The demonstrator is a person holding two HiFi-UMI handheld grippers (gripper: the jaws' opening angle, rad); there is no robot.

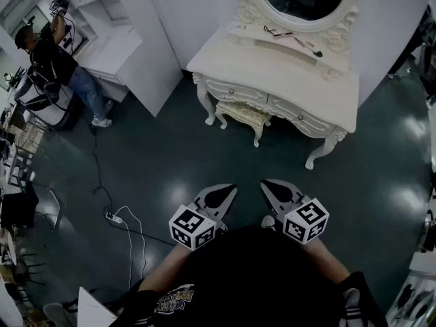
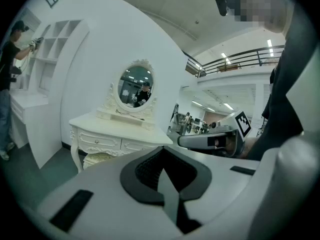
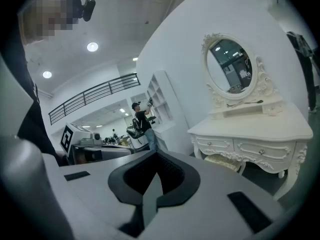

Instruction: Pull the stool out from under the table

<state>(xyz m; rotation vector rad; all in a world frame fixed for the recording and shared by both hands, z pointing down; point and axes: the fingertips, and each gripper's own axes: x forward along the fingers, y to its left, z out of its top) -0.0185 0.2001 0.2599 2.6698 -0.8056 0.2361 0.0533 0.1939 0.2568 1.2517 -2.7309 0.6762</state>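
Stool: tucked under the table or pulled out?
Tucked under. Head view shows the stool beneath the table, between its front legs; left tool and right tool, both shut, are well short of it.

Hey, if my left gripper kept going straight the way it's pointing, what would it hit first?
Your left gripper would likely cross bare floor and meet the dressing table near its right end; the stool lies left of that line. Depth is unclear.

**Both grippers shut, held low before the body**

The left gripper [image 1: 227,192] and right gripper [image 1: 269,185] sat side by side just ahead of the torso, apart and tilted slightly downward. Each had its jaws pressed together on nothing. The left forearm [image 1: 163,270] and right forearm [image 1: 328,253] reached forward from the waist.
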